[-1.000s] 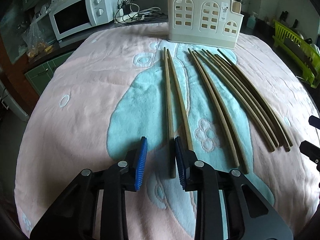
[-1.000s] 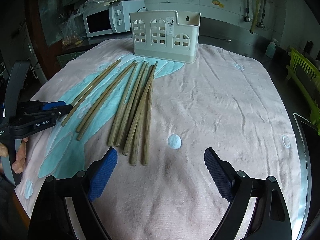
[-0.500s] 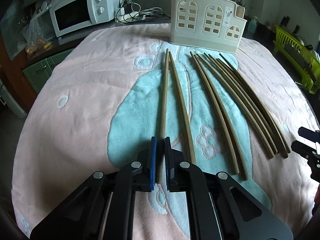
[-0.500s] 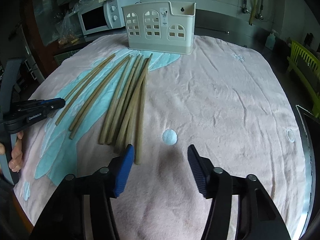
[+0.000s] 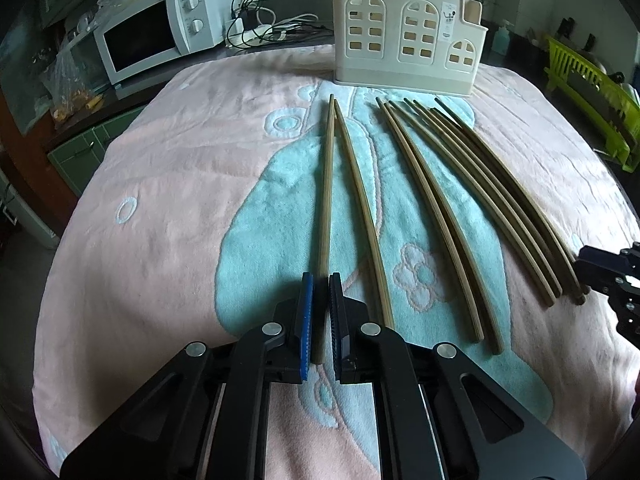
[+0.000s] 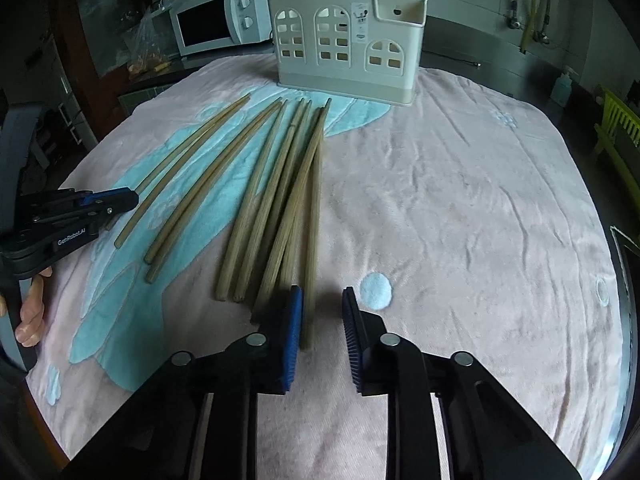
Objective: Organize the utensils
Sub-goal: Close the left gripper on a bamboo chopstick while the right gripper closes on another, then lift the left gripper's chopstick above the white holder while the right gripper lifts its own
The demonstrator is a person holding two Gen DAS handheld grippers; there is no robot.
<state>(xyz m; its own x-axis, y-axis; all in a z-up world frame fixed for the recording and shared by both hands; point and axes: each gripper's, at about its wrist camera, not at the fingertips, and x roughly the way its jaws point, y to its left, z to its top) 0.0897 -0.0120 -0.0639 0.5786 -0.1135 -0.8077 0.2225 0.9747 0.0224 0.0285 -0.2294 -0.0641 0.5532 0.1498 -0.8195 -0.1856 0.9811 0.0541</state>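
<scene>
Several long bamboo chopsticks lie on a pink and teal towel [image 5: 160, 220], pointing toward a cream utensil holder [image 5: 404, 60] at the far edge. My left gripper [image 5: 320, 280] is shut on the near end of the leftmost chopstick [image 5: 326, 200]. It also shows in the right wrist view [image 6: 120, 200]. My right gripper [image 6: 322, 300] is partly open, its jaws on either side of the near end of the rightmost chopstick [image 6: 314, 220]. The holder [image 6: 344, 48] stands upright beyond the chopsticks.
A white microwave [image 5: 156, 36] and cables stand beyond the towel's far left. A green dish rack [image 5: 592, 92] is at the right. A plastic bag [image 5: 64, 80] lies at the left. The towel's right half [image 6: 460, 200] holds nothing.
My left gripper moved forward and shut on the leftmost chopstick. My right gripper narrowed and moved left, and now straddles the rightmost chopstick's end.
</scene>
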